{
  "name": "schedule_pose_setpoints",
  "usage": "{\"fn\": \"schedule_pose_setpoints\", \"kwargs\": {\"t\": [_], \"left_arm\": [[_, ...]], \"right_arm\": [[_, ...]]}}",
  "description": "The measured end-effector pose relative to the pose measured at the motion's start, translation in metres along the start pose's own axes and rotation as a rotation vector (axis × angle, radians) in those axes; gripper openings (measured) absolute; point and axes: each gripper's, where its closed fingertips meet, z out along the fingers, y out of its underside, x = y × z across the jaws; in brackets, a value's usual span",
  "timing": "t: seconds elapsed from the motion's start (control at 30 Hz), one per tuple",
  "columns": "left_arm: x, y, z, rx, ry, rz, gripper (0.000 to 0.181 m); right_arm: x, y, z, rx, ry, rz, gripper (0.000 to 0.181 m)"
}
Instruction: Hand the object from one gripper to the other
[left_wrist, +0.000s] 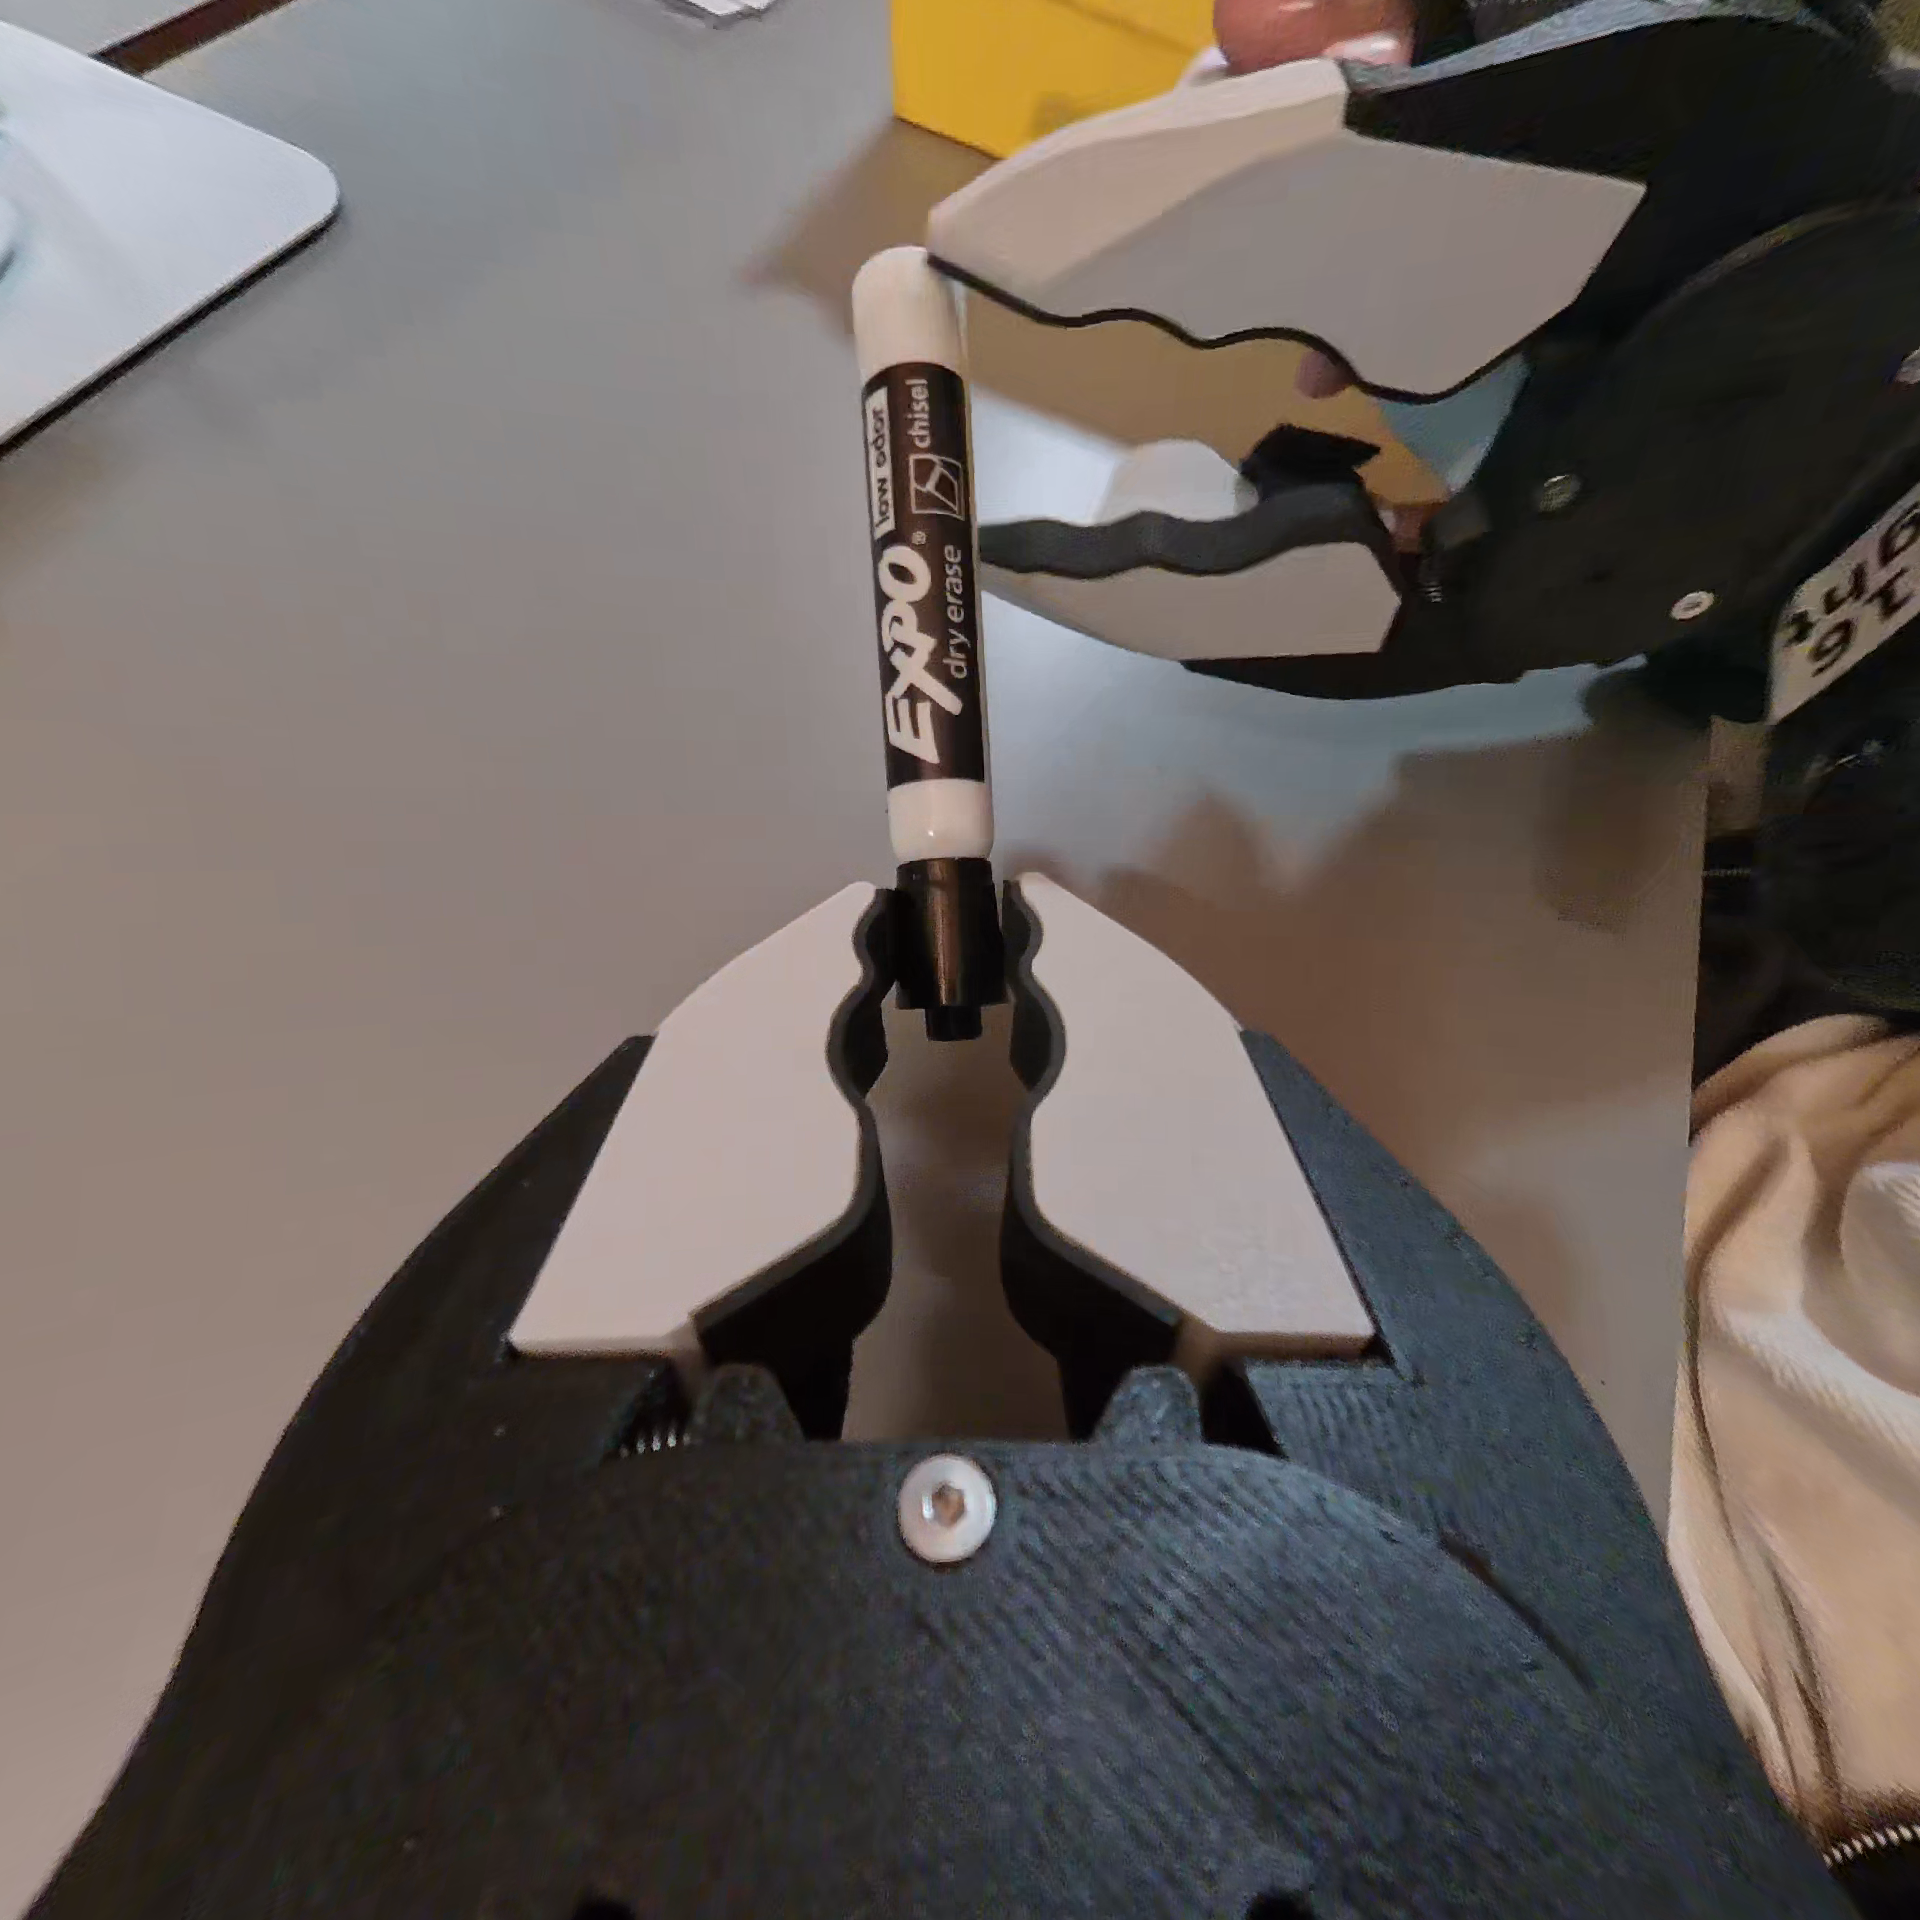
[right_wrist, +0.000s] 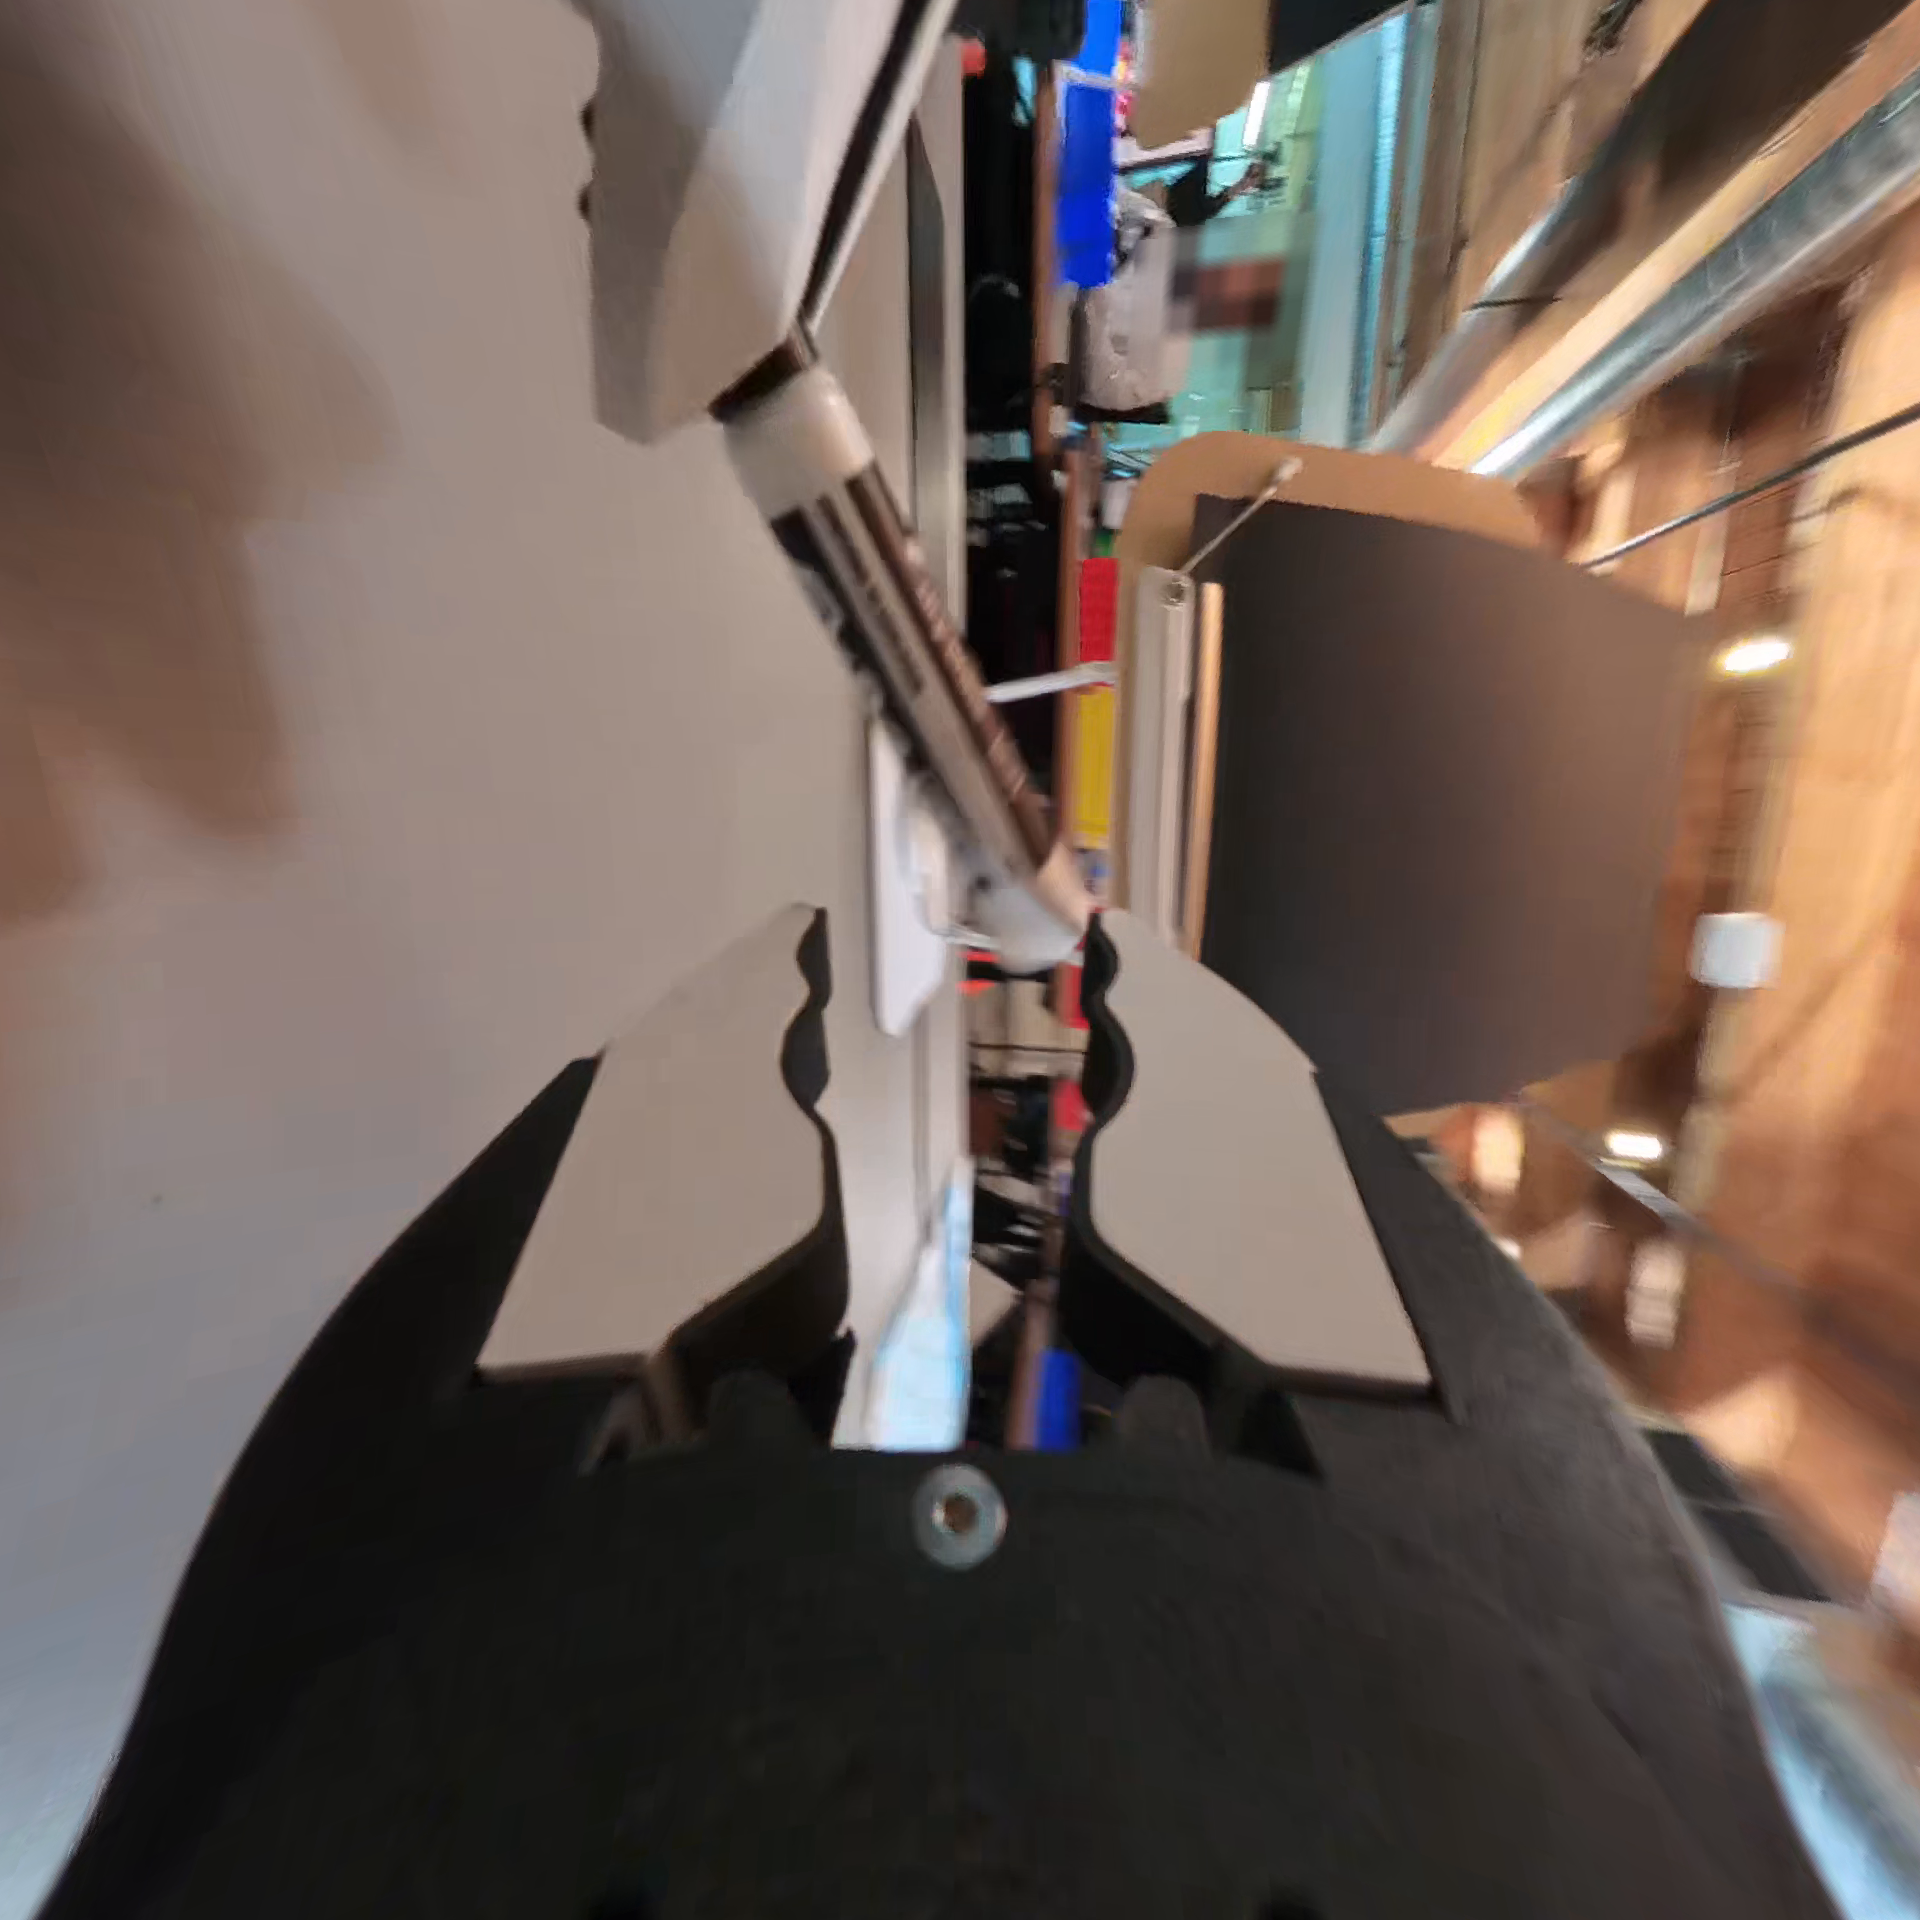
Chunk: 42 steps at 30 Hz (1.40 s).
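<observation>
A black-and-white dry-erase marker (left_wrist: 925, 582) sticks out forward from my left gripper (left_wrist: 940, 935), which is shut on its black cap end above the grey table (left_wrist: 416, 727). My right gripper (left_wrist: 964, 400) comes in from the upper right with its jaws wide open. Its upper fingertip (left_wrist: 951, 244) is at the marker's white far end, and its lower finger lies just right of the barrel. In the right wrist view the marker (right_wrist: 914, 665) runs diagonally from the left gripper's finger (right_wrist: 707, 208) down to the mouth of my open right gripper (right_wrist: 956, 935), its white end beside one fingertip.
A white flat stand base (left_wrist: 135, 229) lies at the far left of the table, a yellow box (left_wrist: 1018, 73) at the back. A hand (left_wrist: 1299, 31) holds the right gripper. Cream cloth (left_wrist: 1808, 1351) hangs beyond the table's right edge. A dark panel (right_wrist: 1434, 810) stands behind.
</observation>
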Motion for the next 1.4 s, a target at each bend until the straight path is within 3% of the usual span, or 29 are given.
{"fn": "schedule_pose_setpoints", "kwargs": {"t": [0.23,0.43,0.57,0.67,0.8,0.93,1.07,1.17,1.4], "left_arm": [[0.007,0.006,0.007,-0.050,-0.014,0.063,0.022],[0.007,-0.006,0.002,0.078,0.006,0.060,0.022],[0.001,-0.024,-0.006,0.238,-0.008,0.045,0.058],[0.000,-0.033,-0.014,0.336,0.012,0.020,0.066],[0.005,-0.041,-0.021,0.419,0.075,-0.002,0.066],[0.019,-0.056,-0.033,0.533,0.161,0.001,0.058],[0.031,-0.075,-0.056,0.666,0.235,0.001,0.050],[0.036,-0.087,-0.071,0.739,0.304,-0.039,0.045],[0.050,-0.095,-0.080,0.763,0.410,-0.065,0.037]], "right_arm": [[-0.009,-0.001,0.000,-0.022,-0.017,-0.149,0.022],[-0.015,0.003,0.002,-0.030,-0.070,-0.103,0.020],[-0.016,0.011,0.005,-0.027,-0.131,0.098,0.020],[-0.015,0.019,0.006,-0.012,-0.177,0.291,0.020],[-0.011,0.004,0.002,0.105,-0.280,0.655,0.020],[-0.002,-0.038,-0.015,0.386,-0.499,1.099,0.020],[0.017,-0.067,-0.035,0.665,-0.670,1.400,0.020],[0.018,-0.079,-0.043,0.752,-0.766,1.485,0.020],[0.009,-0.108,-0.058,0.818,-0.902,1.472,0.020]]}}
